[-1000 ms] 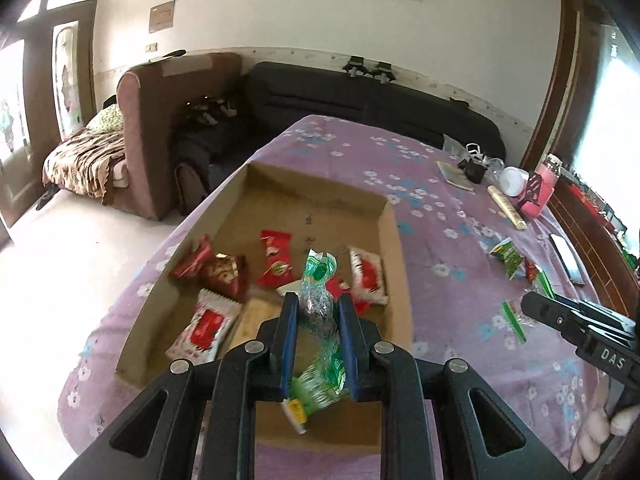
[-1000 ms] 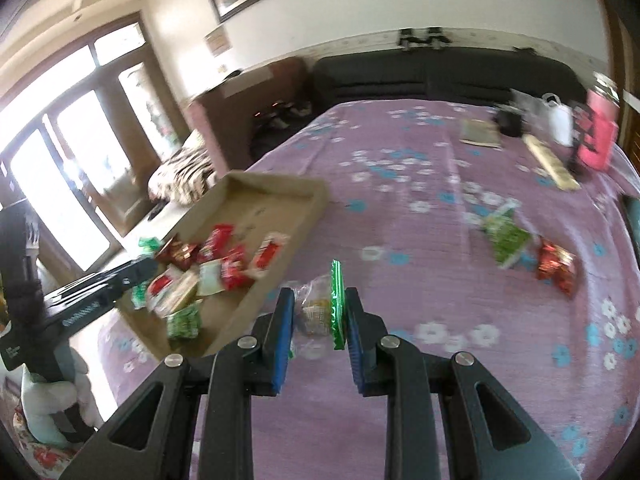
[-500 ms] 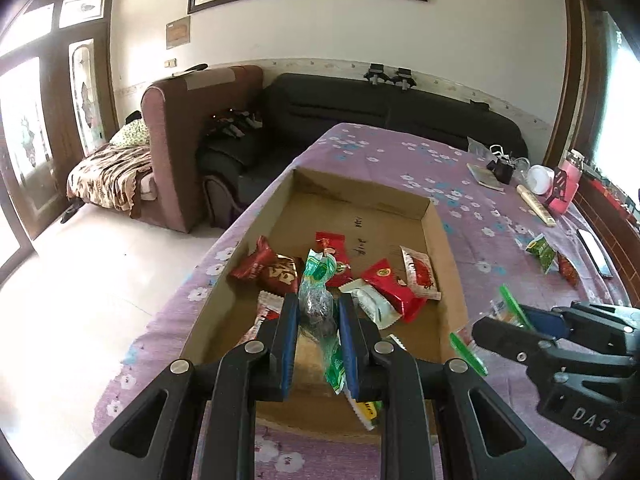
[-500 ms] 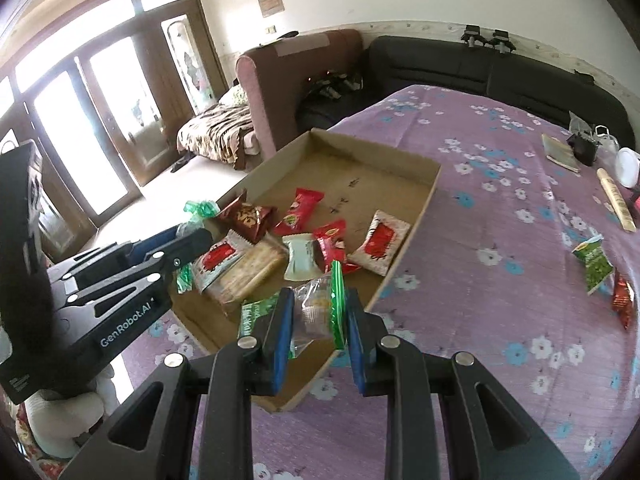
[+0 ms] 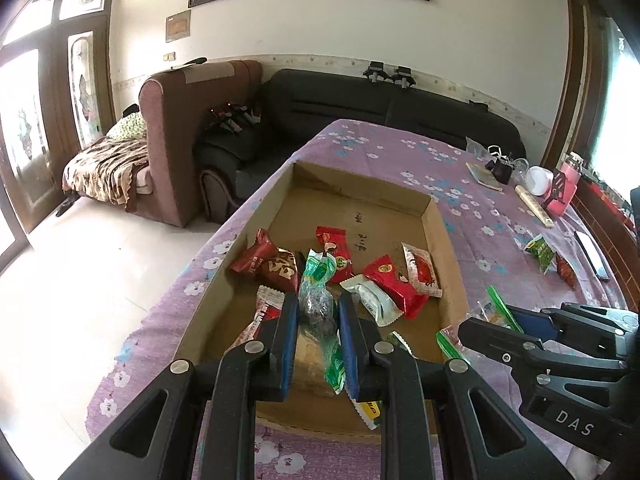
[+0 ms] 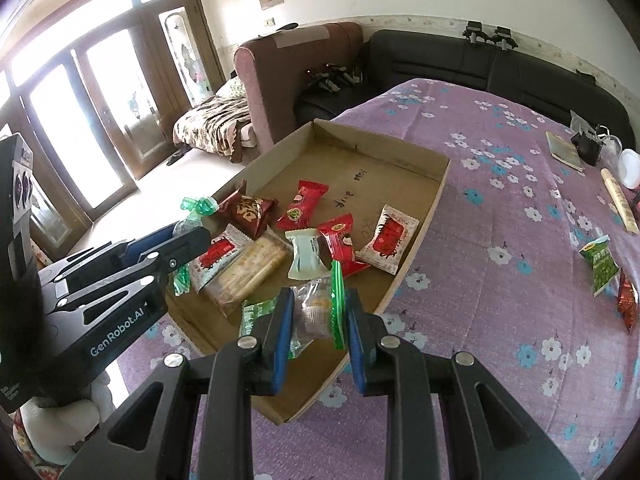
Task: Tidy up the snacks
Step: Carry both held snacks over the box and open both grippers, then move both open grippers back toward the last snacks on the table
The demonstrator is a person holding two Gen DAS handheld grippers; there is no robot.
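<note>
A shallow cardboard box (image 5: pixel 434 216) (image 6: pixel 436 192) on the purple flowered tablecloth holds several red, white and green snack packets. My left gripper (image 5: pixel 318 312) is shut on a clear packet with green twisted ends (image 5: pixel 316 280), held above the near part of the box. It also shows in the right wrist view (image 6: pixel 192 232). My right gripper (image 6: pixel 318 308) is shut on a clear snack packet with a green edge (image 6: pixel 320 304), held over the box's near right corner. It also shows in the left wrist view (image 5: pixel 472 326).
A green packet (image 6: pixel 600 264) and a red packet (image 6: pixel 626 300) lie on the cloth to the right. A phone (image 5: pixel 592 254), a pink holder (image 5: pixel 566 188), a white cup (image 5: pixel 538 180) and a roll (image 6: pixel 618 202) sit at the far right. Sofas stand beyond the table.
Both grippers have moved with their packets toward the box. The right gripper came from over the bare cloth to the box's near right corner, close beside the left one.
</note>
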